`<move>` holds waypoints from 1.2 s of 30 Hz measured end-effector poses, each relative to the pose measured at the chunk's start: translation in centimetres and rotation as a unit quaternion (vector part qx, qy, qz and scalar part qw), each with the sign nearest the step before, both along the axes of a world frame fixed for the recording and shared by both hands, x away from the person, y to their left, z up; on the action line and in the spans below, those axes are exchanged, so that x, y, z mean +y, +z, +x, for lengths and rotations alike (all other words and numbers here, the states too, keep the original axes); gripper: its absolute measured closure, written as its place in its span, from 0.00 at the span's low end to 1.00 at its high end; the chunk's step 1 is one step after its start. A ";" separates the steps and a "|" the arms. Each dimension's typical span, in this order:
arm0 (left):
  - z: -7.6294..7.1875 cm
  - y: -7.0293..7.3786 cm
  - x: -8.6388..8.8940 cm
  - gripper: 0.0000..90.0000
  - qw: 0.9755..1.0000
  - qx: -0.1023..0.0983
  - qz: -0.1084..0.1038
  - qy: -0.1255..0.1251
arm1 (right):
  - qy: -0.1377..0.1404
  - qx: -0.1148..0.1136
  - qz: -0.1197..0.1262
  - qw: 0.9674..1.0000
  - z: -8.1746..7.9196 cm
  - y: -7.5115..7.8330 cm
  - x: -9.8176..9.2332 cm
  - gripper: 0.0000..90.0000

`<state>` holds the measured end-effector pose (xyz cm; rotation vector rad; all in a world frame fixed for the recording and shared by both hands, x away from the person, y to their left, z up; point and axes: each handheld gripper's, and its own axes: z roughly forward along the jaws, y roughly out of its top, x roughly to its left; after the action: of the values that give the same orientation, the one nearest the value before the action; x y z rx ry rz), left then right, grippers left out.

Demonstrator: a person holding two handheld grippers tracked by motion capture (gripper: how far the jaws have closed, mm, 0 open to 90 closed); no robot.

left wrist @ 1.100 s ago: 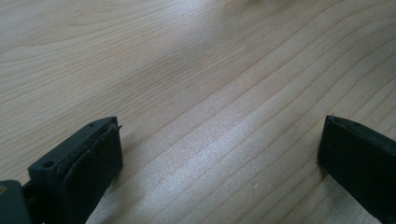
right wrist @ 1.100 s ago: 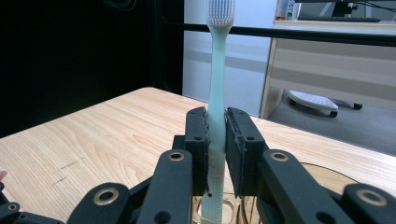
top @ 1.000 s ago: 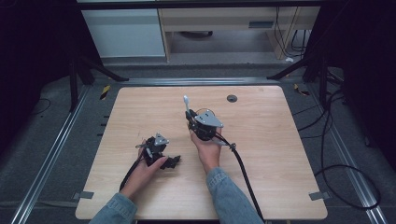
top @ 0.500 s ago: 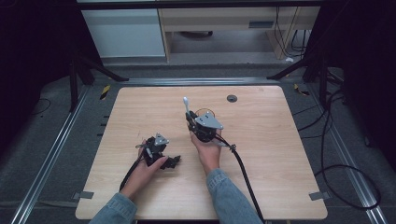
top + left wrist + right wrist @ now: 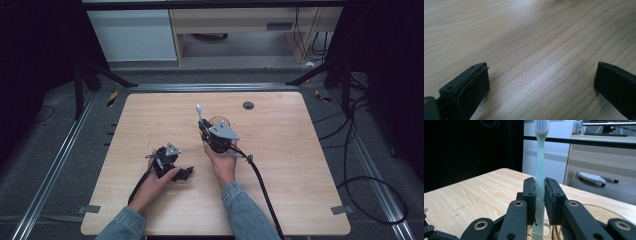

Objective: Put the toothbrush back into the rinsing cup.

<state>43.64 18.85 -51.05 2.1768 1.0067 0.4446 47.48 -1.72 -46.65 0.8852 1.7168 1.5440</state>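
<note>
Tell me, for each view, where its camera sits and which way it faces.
High view: fixed above the person's side, looking forward and down on the table; both forearms, left gripper, right gripper.
Left gripper view: rides the left gripper, facing down at bare wood between its parted fingers.
Right gripper view: rides the right gripper, facing level across the table; fingers clamp an upright toothbrush.
Shared: toothbrush and a clear cup in the high and right gripper views.

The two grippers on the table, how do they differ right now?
The right gripper is shut on a pale toothbrush, held upright with bristles on top; the left gripper is open, with nothing between its jaws. The right one is raised above a clear cup; the left sits low over the bare table. Both are hand-held, with black jaws.
</note>
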 end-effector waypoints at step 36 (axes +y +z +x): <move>0.0 0.0 0.0 0.00 1.000 0.000 0.000 0.000 | 0.017 0.012 -0.035 0.999 -0.1 -0.8 0.3 0.84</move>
<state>43.64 18.84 -51.05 2.1772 1.0056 0.4451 47.35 -1.38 -47.47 0.8460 1.8000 1.4927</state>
